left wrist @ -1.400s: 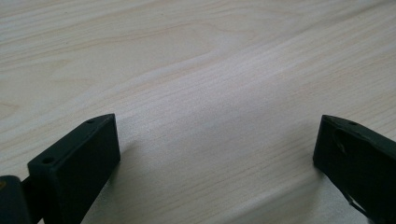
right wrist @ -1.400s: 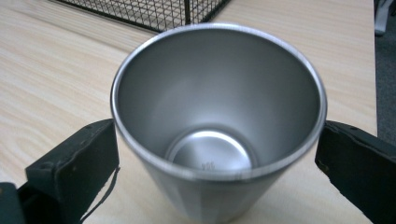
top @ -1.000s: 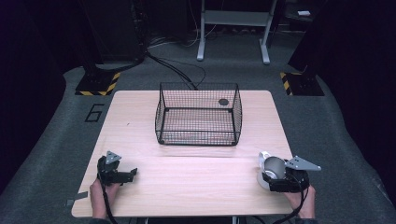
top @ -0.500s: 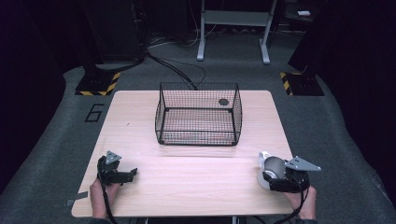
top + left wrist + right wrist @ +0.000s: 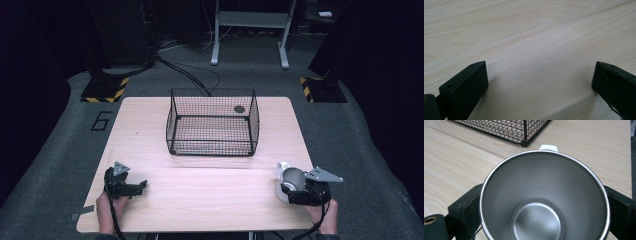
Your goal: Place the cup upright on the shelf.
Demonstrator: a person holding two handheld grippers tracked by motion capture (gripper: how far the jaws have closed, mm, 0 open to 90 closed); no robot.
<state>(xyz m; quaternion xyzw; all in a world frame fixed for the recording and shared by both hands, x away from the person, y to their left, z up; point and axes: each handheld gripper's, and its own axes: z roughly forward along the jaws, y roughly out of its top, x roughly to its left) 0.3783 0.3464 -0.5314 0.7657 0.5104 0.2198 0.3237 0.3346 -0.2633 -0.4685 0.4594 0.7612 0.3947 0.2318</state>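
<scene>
Here, right gripper (image 5: 295, 191) clamped on shiny steel cup (image 5: 544, 197); left gripper (image 5: 539, 85) jaws apart, idle; lift level, clear black wire basket (image 5: 212, 121) rim before lowering

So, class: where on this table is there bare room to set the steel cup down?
Free: the broad strip of table between the left tool and the right tool, in front of the wire basket; also the wood either side of it. The steel cup crowds the near right corner.
</scene>
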